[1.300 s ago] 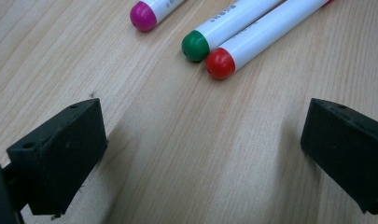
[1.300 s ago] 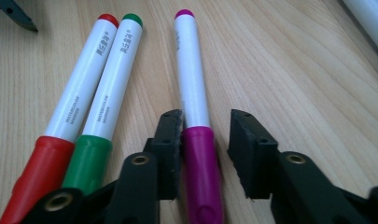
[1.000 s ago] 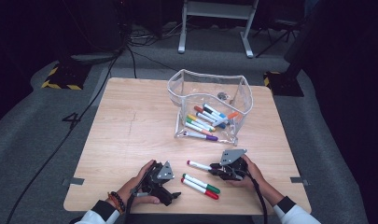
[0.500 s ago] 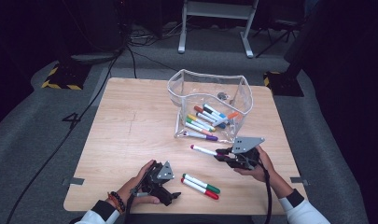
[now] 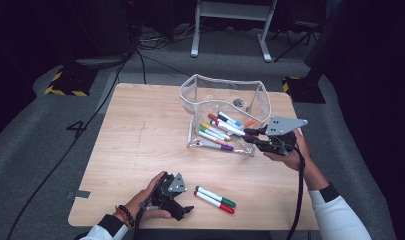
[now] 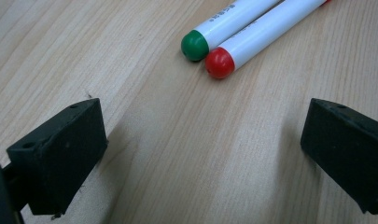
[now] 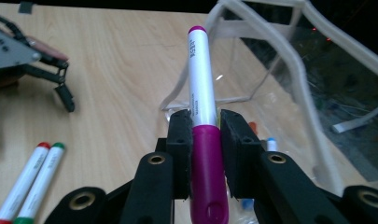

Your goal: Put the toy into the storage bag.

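My right gripper (image 5: 254,135) is shut on a white marker with a magenta cap (image 7: 203,116), gripped at the cap. It hangs above the table at the near right side of the clear plastic pouch (image 5: 210,82). The marker (image 5: 232,128) points left over the pouch's opening. Several coloured markers (image 5: 212,136) lie inside the pouch. My left gripper (image 5: 182,210) rests on the table near the front edge, open with nothing between its jaws (image 6: 203,154). A green-capped marker (image 6: 194,45) and a red-capped marker (image 6: 220,63) lie side by side just ahead of it.
The wooden table (image 5: 140,135) stands on grey carpet. Cables and a yellow-black striped block (image 5: 65,89) lie on the floor behind. A metal stand (image 5: 230,30) is at the back. The right gripper view also shows the left gripper (image 7: 32,60) farther off.
My right gripper has lifted the magenta-capped marker off the table and carried it up and back to the pouch. The left gripper and the two markers beside it have stayed put.
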{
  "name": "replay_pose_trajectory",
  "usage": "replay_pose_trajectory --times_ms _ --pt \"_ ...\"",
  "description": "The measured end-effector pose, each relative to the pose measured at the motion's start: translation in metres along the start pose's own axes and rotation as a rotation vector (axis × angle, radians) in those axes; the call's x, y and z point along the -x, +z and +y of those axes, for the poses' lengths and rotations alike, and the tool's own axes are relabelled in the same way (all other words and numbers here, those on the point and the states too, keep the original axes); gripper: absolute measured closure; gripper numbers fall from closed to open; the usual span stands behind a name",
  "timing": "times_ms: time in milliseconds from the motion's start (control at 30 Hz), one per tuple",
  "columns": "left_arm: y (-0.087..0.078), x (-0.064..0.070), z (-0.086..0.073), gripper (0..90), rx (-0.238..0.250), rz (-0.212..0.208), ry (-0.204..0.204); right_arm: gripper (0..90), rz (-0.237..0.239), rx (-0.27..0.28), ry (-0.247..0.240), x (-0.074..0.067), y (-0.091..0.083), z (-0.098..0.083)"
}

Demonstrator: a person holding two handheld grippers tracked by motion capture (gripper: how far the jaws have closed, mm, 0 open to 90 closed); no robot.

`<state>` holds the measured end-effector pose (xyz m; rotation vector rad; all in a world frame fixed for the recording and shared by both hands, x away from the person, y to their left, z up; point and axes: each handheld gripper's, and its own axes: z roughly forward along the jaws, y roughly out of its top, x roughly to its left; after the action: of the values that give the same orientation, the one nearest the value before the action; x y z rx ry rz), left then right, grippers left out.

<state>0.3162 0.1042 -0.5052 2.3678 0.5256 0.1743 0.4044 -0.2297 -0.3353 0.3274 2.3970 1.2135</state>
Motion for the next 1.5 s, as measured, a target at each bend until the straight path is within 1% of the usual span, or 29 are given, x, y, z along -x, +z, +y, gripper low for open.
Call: replay_pose_trajectory --times_ms 33,67,200,267,300,400,433,500,533,567,633,667,700,733,800,867,900,933,967,1000,1100,1133,1200,1233,1300,1367,1400,1500 --pt "0.0 0.0 0.0 0.5 0.0 0.0 0.0 74.7 0.0 0.0 0.0 0.0 0.0 0.0" --pt "0.0 0.0 0.0 0.5 0.0 0.0 0.0 74.7 -0.002 0.024 0.02 0.009 -0.003 0.003" --pt "0.0 0.0 0.0 0.5 0.0 0.0 0.001 74.7 -0.031 0.018 0.03 0.025 -0.004 0.01" --pt "0.0 0.0 0.0 0.5 0.004 0.0 -0.006 74.7 -0.042 0.004 0.031 0.034 -0.002 0.013" --pt "0.0 0.0 0.0 0.5 0.0 0.0 0.0 74.7 -0.052 -0.003 0.033 0.039 -0.001 0.015" --pt "0.0 0.0 0.0 0.5 -0.001 0.0 0.001 74.7 -0.058 -0.028 0.045 0.053 0.004 0.019" --pt "0.0 0.0 0.0 0.5 0.004 0.0 -0.006 74.7 -0.052 -0.034 0.049 0.058 0.006 0.021" --pt "0.0 0.0 0.0 0.5 0.0 0.0 0.0 74.7 -0.061 -0.048 0.052 0.066 0.011 0.024" --pt "0.0 0.0 0.0 0.5 0.004 0.0 -0.006 74.7 -0.054 -0.048 0.061 0.07 0.013 0.025" --pt "0.0 0.0 0.0 0.5 0.0 0.0 0.0 74.7 -0.047 -0.057 0.062 0.073 0.017 0.026" --pt "0.0 0.0 0.0 0.5 0.0 0.0 0.0 74.7 -0.053 -0.079 0.053 0.079 0.024 0.027" --pt "0.0 0.0 0.0 0.5 0.003 0.0 -0.005 74.7 -0.04 -0.082 0.063 0.082 0.028 0.027" --pt "0.0 0.0 0.0 0.5 0.0 0.0 0.0 74.7 -0.036 -0.093 0.068 0.085 0.033 0.027" --pt "0.0 0.0 0.0 0.5 0.0 0.0 0.0 74.7 -0.042 -0.111 0.066 0.087 0.037 0.027" --pt "0.0 0.0 0.0 0.5 0.004 0.0 -0.005 74.7 -0.032 -0.13 0.076 0.091 0.045 0.027" --pt "0.0 0.0 0.0 0.5 0.0 0.0 0.0 74.6 -0.049 -0.157 0.084 0.095 0.052 0.026" --pt "0.0 0.0 0.0 0.5 0.002 -0.001 0.001 74.7 -0.052 -0.162 0.094 0.097 0.055 0.026" --pt "0.0 0.0 0.0 0.5 0.002 -0.001 0.001 74.7 -0.052 -0.162 0.094 0.097 0.055 0.026" --pt "0.0 0.0 0.0 0.5 0.0 0.0 0.0 74.7 -0.054 -0.185 0.112 0.101 0.061 0.025" --pt "0.0 0.0 0.0 0.5 0.0 0.0 0.0 74.7 -0.056 -0.204 0.118 0.103 0.064 0.025" --pt "0.0 0.0 0.0 0.5 0.0 0.0 0.001 74.6 -0.047 -0.286 0.117 0.105 0.076 0.023" --pt "0.0 0.0 0.0 0.5 0.0 0.0 0.001 74.6 -0.025 -0.295 0.133 0.106 0.078 0.023" --pt "0.0 0.0 0.0 0.5 0.0 0.0 0.0 74.6 -0.001 -0.308 0.153 0.108 0.081 0.024" --pt "0.0 0.0 0.0 0.5 0.002 -0.001 0.001 74.6 0.014 -0.329 0.161 0.109 0.083 0.024" --pt "0.0 0.0 0.0 0.5 0.001 0.0 0.002 74.5 0.043 -0.358 0.165 0.109 0.086 0.025" --pt "0.0 0.0 0.0 0.5 0.0 0.0 0.001 74.5 0.091 -0.39 0.157 0.107 0.09 0.026" --pt "0.0 0.0 0.0 0.5 -0.002 0.0 0.001 74.4 0.104 -0.405 0.15 0.106 0.091 0.026" --pt "0.0 0.0 0.0 0.5 -0.002 0.0 0.001 73.9 0.126 -0.43 0.162 0.105 0.092 0.026"
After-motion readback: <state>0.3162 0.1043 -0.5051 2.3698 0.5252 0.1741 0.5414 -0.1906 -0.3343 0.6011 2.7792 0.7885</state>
